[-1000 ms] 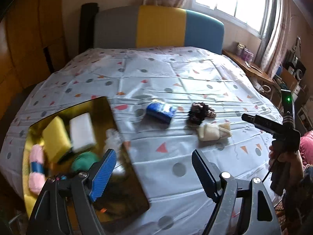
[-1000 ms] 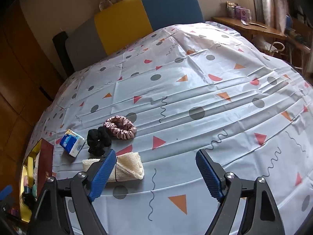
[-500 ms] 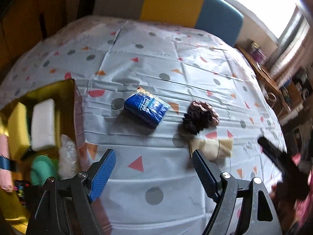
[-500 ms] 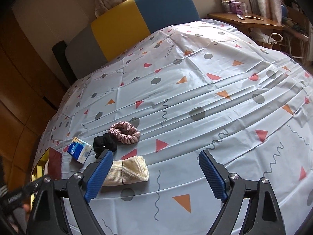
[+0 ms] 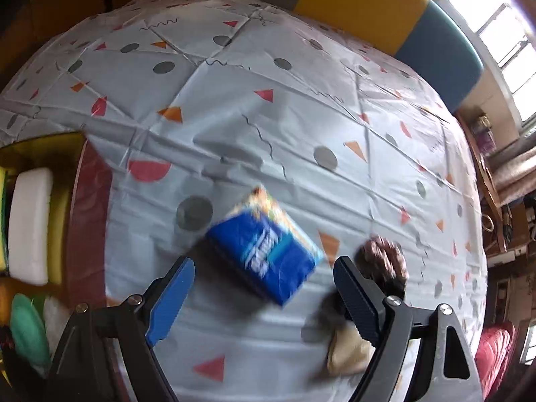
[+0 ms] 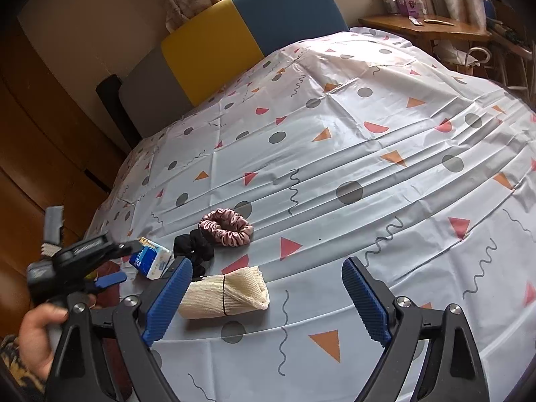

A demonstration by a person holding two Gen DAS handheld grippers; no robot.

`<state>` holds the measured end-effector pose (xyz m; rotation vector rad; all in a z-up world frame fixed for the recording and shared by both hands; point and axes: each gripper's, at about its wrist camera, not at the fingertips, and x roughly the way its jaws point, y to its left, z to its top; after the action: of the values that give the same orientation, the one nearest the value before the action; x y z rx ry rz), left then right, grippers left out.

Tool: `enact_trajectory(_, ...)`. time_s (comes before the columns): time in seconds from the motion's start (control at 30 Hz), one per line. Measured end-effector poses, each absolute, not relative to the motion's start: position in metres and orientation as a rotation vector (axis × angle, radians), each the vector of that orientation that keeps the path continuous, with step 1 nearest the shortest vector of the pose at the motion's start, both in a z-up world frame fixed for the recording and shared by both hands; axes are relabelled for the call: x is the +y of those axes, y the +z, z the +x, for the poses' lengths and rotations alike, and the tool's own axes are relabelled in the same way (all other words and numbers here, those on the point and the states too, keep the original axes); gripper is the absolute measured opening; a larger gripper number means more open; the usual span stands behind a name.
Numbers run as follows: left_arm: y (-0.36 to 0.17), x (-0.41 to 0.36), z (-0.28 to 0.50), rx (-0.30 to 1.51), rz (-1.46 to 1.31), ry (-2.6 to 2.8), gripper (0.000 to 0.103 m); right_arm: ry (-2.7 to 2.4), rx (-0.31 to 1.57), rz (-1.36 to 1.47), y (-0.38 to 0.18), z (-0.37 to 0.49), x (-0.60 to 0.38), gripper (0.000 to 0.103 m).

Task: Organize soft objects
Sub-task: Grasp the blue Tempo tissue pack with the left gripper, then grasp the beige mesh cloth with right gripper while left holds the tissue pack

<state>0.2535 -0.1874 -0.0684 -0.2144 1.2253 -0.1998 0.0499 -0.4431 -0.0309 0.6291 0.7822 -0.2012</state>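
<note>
Now your left gripper (image 5: 263,296) points steeply down over the blue tissue pack (image 5: 266,246), which lies on the patterned bed cover (image 5: 301,107). Its jaws are opening, the pack lies beyond the fingertips, and neither pad touches it. Only the left wrist view shows the container: a yellow tray (image 5: 58,201) at the left edge of the cover, holding a white sponge (image 5: 30,224), a green soft thing (image 5: 28,331) nearer to you, and a whitish bit just beside it that is too blurred to name. That view shows the scrunchies only as a dark smear behind the right finger.

From the right wrist view you get them clearly: a pink scrunchie (image 6: 226,227) touching a black scrunchie (image 6: 194,251) at its left, with a cream mesh bundle (image 6: 226,293) just in front of them. The tissue pack (image 6: 150,261) lies to their left, with the left gripper (image 6: 117,261) over it and your left hand (image 6: 35,331) on the handle. Your right gripper (image 6: 268,296) stands wide with nothing between the jaws; its left finger overlaps the bundle's end in the picture, but whether it touches cannot be told.
</note>
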Motion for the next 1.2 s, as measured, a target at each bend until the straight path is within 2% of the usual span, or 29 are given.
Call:
enact_trajectory(0.27,-0.084,-0.206,0.282,1.225,-0.161,-0.163,0.086,-0.18,0.784,0.664,-0.034,0.051,-0.445,0.092)
enact_trajectory(0.37,-0.093,-0.211,0.286,1.243,-0.116,-0.165,0.083,-0.18,0.785,0.665,-0.034,0.052,-0.445,0.092)
enact_trajectory(0.43,-0.094,-0.215,0.283,1.218,-0.048,-0.154,0.075,-0.182,0.786,0.665,-0.034,0.052,-0.445,0.092)
enact_trajectory(0.57,-0.093,-0.217,0.273,1.202,0.01,-0.195,0.071,-0.187,0.786,0.657,-0.035,0.052,-0.446,0.092)
enact_trajectory(0.73,-0.092,-0.226,0.242,1.192,0.121,-0.27,0.068,-0.209,0.785,0.652,-0.035,0.051,-0.449,0.092)
enact_trajectory(1.2,-0.093,-0.23,0.126,1.152,0.28,-0.447,0.068,-0.246,0.803,0.662,-0.041,0.047,-0.456,0.092)
